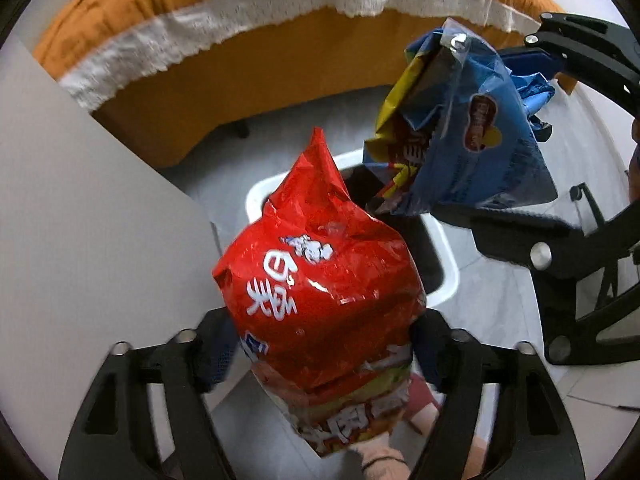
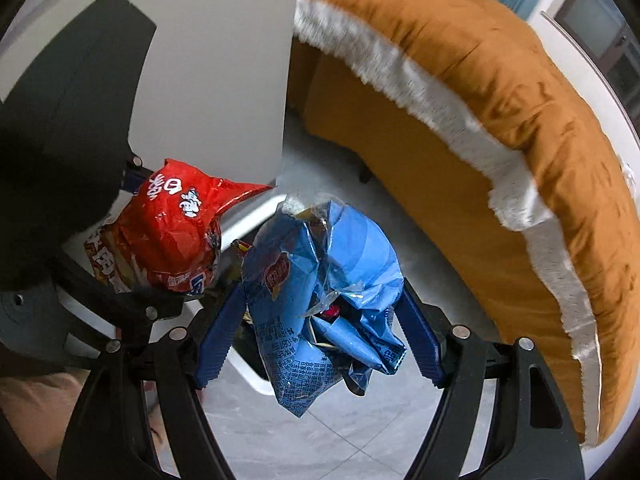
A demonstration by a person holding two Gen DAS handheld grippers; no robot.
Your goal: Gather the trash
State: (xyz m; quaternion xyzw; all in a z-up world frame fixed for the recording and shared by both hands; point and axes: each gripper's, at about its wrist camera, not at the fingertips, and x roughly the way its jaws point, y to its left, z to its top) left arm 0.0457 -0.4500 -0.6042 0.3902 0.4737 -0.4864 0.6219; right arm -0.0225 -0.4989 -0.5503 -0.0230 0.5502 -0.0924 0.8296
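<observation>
A red snack bag (image 1: 320,272) stands between the fingers of my left gripper (image 1: 324,332), whose jaws are spread wide with the pads beside the bag, not pressing it. A crumpled blue snack bag (image 2: 328,264) hangs between the blue pads (image 2: 216,340) of my right gripper (image 2: 320,292), also spread wide and loose around it. Both bags are over a white-rimmed bin (image 1: 448,264) with a dark liner on the floor. The left wrist view also shows the blue bag (image 1: 480,148) and the right gripper (image 1: 516,144). The right wrist view shows the red bag (image 2: 176,220) at the left.
An orange bed cover with a white fringe (image 1: 240,20) curves behind the bin, and appears at the right as the bed cover (image 2: 520,120). A white panel (image 1: 80,200) stands left of the bin. Grey floor tiles (image 1: 492,308) surround it. A person's hand (image 1: 380,460) shows at the bottom.
</observation>
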